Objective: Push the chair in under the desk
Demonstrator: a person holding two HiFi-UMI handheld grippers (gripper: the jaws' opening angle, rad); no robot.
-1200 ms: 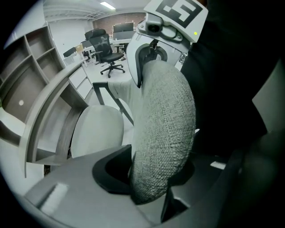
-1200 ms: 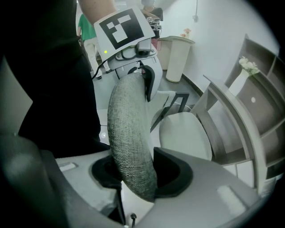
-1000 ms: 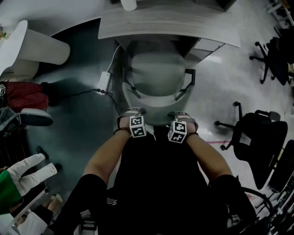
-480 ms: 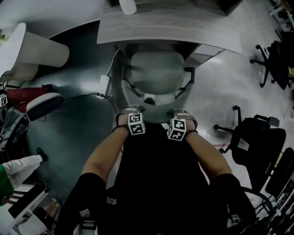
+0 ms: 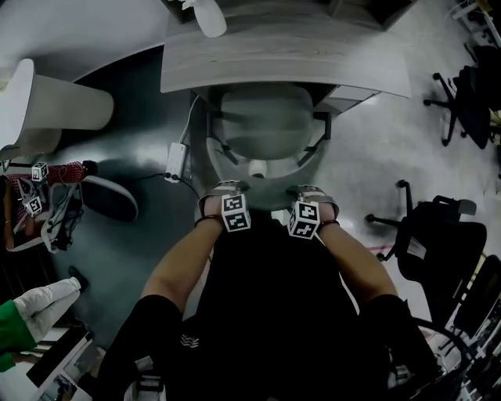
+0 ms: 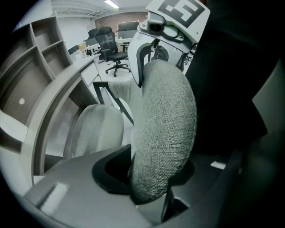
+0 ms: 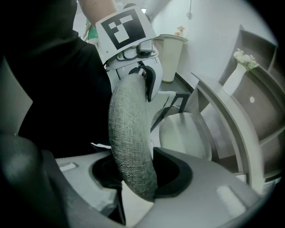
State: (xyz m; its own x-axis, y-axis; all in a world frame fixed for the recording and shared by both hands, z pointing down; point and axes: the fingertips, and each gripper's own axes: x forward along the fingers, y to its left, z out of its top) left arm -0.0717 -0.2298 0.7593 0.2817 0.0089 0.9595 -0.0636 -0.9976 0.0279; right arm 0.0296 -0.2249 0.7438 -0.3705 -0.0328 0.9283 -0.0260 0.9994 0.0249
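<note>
A grey fabric office chair stands before the pale wooden desk [image 5: 282, 59], its seat [image 5: 264, 125] partly under the desk's front edge. My left gripper [image 5: 223, 192] is shut on the left side of the backrest top, and my right gripper [image 5: 309, 196] is shut on its right side. In the left gripper view the woven backrest [image 6: 162, 133] fills the gap of the left gripper [image 6: 151, 178], pads against both faces. The right gripper view shows the same backrest [image 7: 131, 133] pinched in the right gripper [image 7: 138, 173], with the seat [image 7: 182, 133] beyond.
Black office chairs [image 5: 442, 235] stand on the right. A white bin [image 5: 55, 98] is at the far left. A power strip [image 5: 175, 153] with a cable lies left of the chair. Another person [image 5: 23, 313] stands at the left edge. A white vase [image 5: 210, 16] stands on the desk.
The chair and both grippers have moved a little toward the desk, so more of the seat lies under the desk edge. The person at the left has shifted.
</note>
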